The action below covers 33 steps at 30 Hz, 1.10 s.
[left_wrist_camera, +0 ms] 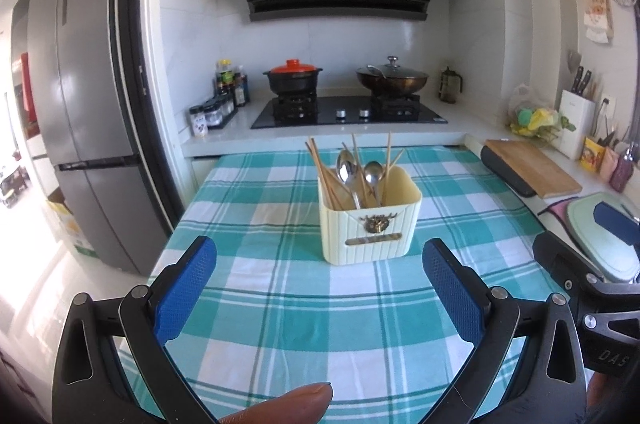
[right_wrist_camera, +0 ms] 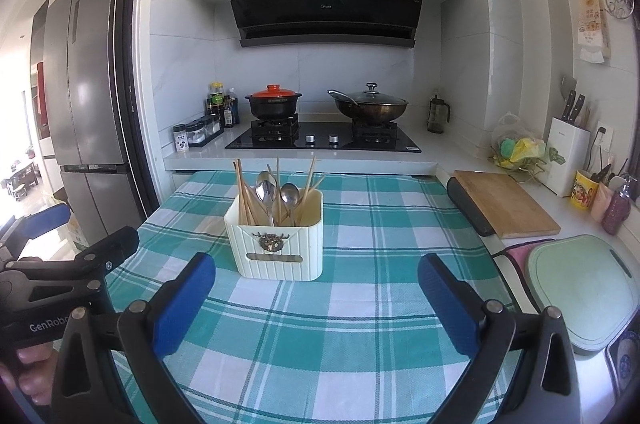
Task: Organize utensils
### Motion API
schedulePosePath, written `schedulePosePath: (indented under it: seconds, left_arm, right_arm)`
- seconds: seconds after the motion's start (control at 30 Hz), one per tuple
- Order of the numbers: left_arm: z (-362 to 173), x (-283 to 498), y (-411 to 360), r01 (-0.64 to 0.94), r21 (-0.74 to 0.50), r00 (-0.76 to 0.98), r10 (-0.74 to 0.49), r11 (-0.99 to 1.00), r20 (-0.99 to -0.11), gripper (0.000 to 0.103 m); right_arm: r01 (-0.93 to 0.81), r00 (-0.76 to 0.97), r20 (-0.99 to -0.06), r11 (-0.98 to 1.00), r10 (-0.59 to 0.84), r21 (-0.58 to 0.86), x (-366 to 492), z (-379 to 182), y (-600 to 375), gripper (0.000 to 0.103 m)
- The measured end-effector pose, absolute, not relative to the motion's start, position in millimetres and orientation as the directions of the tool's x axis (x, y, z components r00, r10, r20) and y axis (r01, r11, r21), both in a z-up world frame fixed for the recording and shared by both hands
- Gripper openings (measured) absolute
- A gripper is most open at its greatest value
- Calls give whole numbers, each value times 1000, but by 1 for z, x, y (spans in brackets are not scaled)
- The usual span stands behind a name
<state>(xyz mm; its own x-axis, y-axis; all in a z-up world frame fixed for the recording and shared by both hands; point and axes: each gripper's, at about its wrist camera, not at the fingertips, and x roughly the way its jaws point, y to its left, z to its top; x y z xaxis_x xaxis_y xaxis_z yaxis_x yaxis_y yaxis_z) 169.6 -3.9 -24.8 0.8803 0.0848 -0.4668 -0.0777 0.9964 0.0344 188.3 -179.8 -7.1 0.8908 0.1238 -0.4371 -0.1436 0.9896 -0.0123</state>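
Observation:
A cream ribbed utensil holder [left_wrist_camera: 370, 224] [right_wrist_camera: 276, 244] stands on the teal checked tablecloth [left_wrist_camera: 280, 304] [right_wrist_camera: 360, 304]. Several wooden chopsticks [left_wrist_camera: 320, 164] [right_wrist_camera: 242, 190] and metal spoons [left_wrist_camera: 373, 173] [right_wrist_camera: 289, 195] stand upright in it. My left gripper [left_wrist_camera: 320, 256] hovers open over the cloth, just short of the holder, with nothing between its blue pads [left_wrist_camera: 188, 288]. My right gripper [right_wrist_camera: 316, 272] is also open and empty, with the holder slightly to the left of its centre. Part of each gripper shows at the edge of the other's view.
A wooden cutting board [right_wrist_camera: 506, 202] and a pale green board [right_wrist_camera: 584, 288] lie on the counter at right. Behind the table a stove [right_wrist_camera: 324, 138] carries a red-lidded pot [right_wrist_camera: 273, 102] and a wok [right_wrist_camera: 370, 104]. A fridge [left_wrist_camera: 88, 104] stands at left. A fingertip [left_wrist_camera: 288, 404] shows at the bottom edge.

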Motion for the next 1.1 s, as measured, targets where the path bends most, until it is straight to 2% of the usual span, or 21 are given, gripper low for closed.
schedulePosePath:
  seconds: [1.1]
  left_arm:
    - [-31, 168, -10, -98, 86, 872, 127, 991, -473, 103]
  right_arm:
    - [-138, 903, -417, 989, 103, -55, 178, -2, -176, 103]
